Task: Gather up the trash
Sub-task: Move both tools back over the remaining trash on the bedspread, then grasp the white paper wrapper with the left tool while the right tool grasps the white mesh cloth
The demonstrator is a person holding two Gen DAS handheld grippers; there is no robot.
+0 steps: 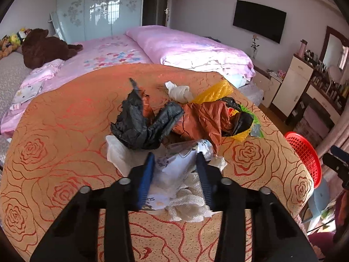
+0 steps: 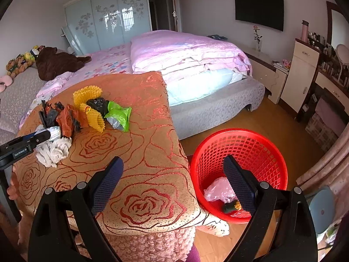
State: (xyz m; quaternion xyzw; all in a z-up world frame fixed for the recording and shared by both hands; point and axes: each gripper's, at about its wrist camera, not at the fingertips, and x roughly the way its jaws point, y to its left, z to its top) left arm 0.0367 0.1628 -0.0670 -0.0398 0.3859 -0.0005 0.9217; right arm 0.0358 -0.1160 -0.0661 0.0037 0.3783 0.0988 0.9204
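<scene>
Since the trash goes in the red basket [image 2: 240, 150] beside the table [image 2: 135, 174], the left gripper [image 1: 174, 163] pinches a white wrapper [image 1: 174, 168] off the pile while the right gripper [image 2: 174, 181] hangs open, empty.

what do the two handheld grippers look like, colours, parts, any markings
Both are matte black plastic. The left gripper and right gripper each have two angular black linkage arms joined by round silver pivot pins, ending in flat fingers faced with dark blue, finely textured pads. Seen from the right wrist camera, the left gripper's black body carries small white lettering reading GenRobot.AI. No cables or sleeves show.
</scene>
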